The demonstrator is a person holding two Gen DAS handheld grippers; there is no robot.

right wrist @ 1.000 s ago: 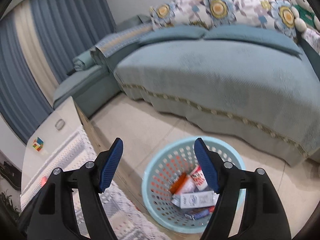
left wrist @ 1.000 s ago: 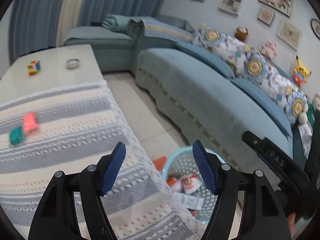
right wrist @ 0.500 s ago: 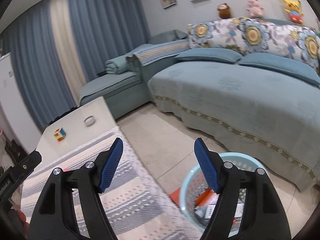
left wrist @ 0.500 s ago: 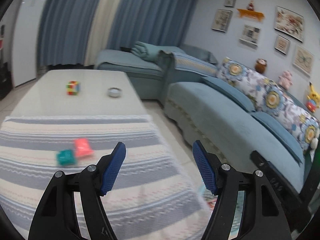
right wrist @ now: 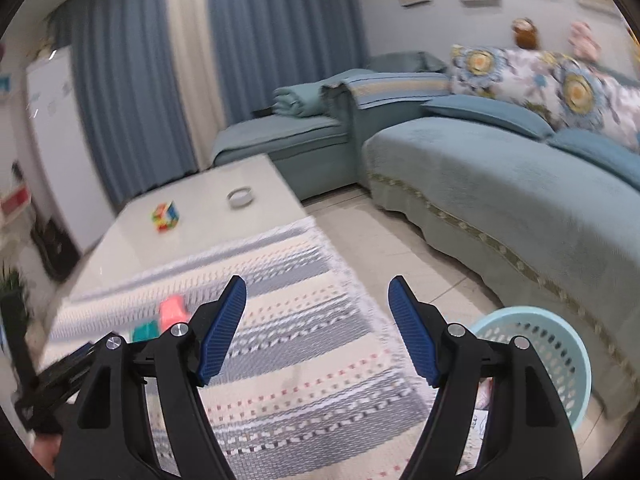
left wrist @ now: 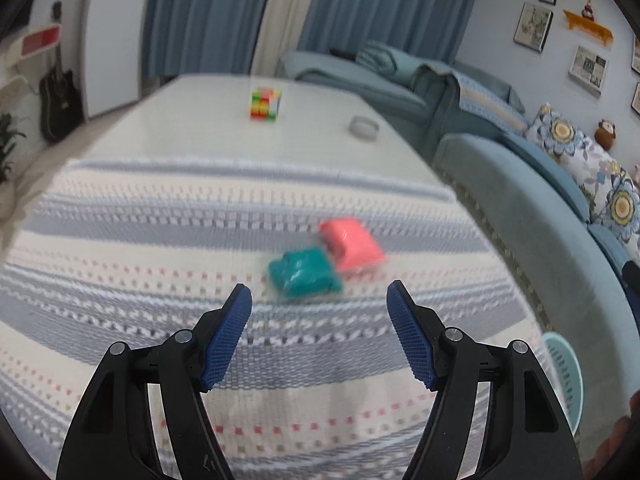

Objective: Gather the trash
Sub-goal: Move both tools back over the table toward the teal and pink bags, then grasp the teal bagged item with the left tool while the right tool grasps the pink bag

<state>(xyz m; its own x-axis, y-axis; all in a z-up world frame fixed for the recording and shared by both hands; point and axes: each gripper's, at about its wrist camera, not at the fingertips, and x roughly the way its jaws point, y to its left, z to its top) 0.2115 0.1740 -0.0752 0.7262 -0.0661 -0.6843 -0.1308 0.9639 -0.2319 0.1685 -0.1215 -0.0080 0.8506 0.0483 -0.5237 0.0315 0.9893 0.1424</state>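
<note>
Left gripper [left wrist: 319, 303] wide open, empty; small teal crinkly plastic packet [left wrist: 304, 275] just ahead: likely light, soft; pinch across middle.

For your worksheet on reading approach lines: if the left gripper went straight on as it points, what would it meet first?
Most likely the teal packet, lying just ahead between the open jaws of the left gripper; blur leaves depth uncertain.

Bare striped cloth [left wrist: 168, 240] lay ahead of the wide-open left claw [left wrist: 319, 300]; just past it sat two small packets [left wrist: 324, 258]
</note>
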